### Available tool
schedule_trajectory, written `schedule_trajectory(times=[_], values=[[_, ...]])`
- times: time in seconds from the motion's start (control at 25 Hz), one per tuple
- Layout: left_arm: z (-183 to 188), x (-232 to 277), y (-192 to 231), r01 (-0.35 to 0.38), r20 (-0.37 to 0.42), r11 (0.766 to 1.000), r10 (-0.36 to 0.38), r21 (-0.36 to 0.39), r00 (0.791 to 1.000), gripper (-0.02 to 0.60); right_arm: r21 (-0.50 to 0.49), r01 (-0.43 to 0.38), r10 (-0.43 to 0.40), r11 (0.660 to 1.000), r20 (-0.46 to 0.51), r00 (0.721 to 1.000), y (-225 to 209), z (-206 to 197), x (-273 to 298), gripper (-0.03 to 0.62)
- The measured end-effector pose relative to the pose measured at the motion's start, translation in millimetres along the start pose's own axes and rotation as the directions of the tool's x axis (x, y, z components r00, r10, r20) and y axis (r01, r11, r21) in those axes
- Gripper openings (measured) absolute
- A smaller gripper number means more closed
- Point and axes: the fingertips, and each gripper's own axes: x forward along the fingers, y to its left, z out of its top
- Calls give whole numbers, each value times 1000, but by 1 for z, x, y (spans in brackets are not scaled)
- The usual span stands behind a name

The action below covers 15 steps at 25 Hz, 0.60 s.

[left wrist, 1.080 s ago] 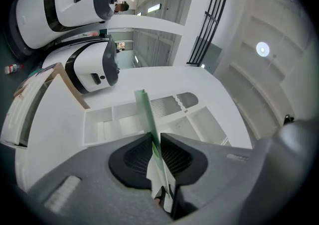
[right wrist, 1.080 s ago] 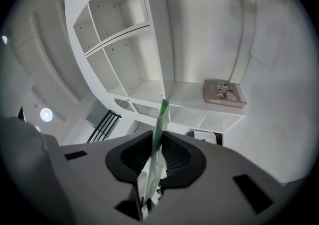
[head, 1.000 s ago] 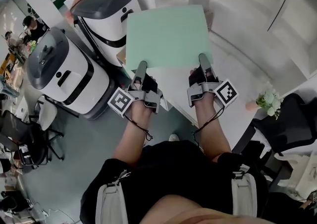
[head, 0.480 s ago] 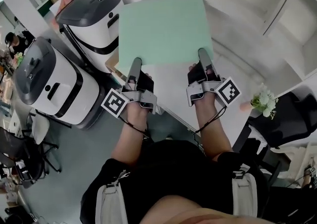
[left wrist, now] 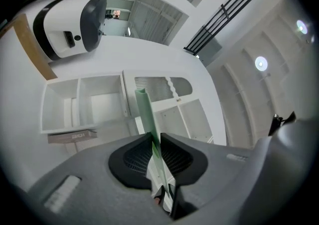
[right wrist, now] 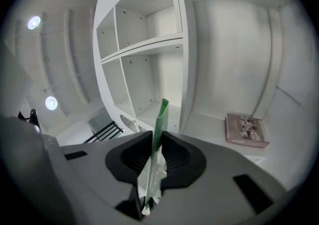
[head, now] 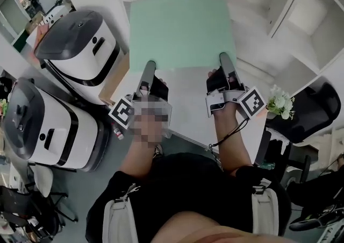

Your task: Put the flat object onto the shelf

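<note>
Head view shows the green sheet point(head: 180, 29) held out flat in front of the person, nowhere near resting on anything yet, with the white shelf point(head: 301, 16) ahead and off to the right. Biggest worry imo: it's only gripped along the near edge, so the whole far end hangs out unsupported. If that far edge droops or clips a shelf divider on the way in, the sheet could twist in the grip or slide right out. The two hands also need to travel together. If one gets ahead, I'd expect the sheet to buckle or skew, and it looks pretty wide next to those compartments, so not much room for error. There are also two white machines point(head: 80, 48) close on the left, so swinging that way is a bad idea. As for the grip, the left gripper point(head: 149, 70) is clamped on the near edge towards its left corner and the right gripper point(head: 223, 60) towards its right corner. In both gripper views the sheet runs edge-on straight up between the dark pads, which press on it from either side. The right gripper view looks into the shelf's open compartments, and a book point(right wrist: 246, 130) lies in the one low on the right.
</note>
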Motion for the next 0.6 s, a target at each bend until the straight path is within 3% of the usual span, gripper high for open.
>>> schedule_trajectory(times=[0.32, 0.48, 0.6], values=[[-13, 61, 6, 61, -157, 996, -72, -71, 985, 49, -65, 36, -25, 997, 166, 986, 2, 35, 2, 57], [-31, 74, -7, 117, -224, 993, -118, -17, 968, 54, -76, 48, -27, 996, 254, 967, 4, 54, -11, 58], [-40, 81, -12, 152, -268, 988, -152, -21, 951, 54, -88, 45, -17, 995, 299, 954, 11, 63, -21, 57]])
